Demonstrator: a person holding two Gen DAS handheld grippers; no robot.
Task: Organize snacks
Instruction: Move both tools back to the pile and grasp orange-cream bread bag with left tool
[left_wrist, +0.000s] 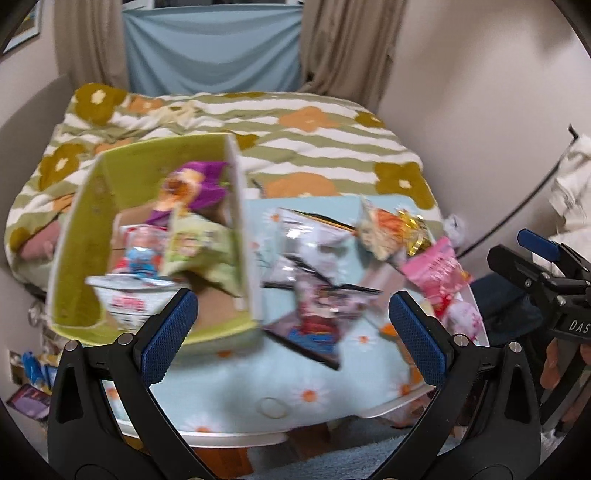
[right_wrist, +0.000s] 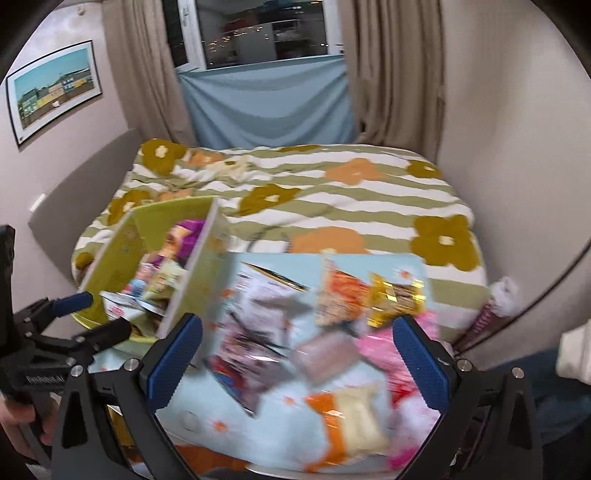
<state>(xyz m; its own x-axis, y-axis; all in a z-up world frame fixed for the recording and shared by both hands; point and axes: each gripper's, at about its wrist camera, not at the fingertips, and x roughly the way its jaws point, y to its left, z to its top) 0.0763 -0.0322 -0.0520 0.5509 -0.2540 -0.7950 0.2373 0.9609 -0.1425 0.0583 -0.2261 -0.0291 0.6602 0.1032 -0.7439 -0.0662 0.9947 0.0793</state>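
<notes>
Both tongs, left (left_wrist: 291, 325) and right (right_wrist: 297, 354), gape released above the table (left_wrist: 236, 398). Snacks (right_wrist: 258, 332) lie loose ahead; box (left_wrist: 85, 236) ahead-left, part-filled. Next, likely: grip 1 packet.

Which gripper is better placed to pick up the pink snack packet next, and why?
Probably the right gripper: it hangs open over the loose snacks, the pink packet near its fingers. The left gripper sits nearer the green box.

Left gripper (left_wrist: 291, 328) jaws spread wide, nothing between them; right gripper (right_wrist: 297, 354) likewise wide open and empty, both held level side by side, a bare hand (right_wrist: 16, 424) gripping the left handle.
</notes>
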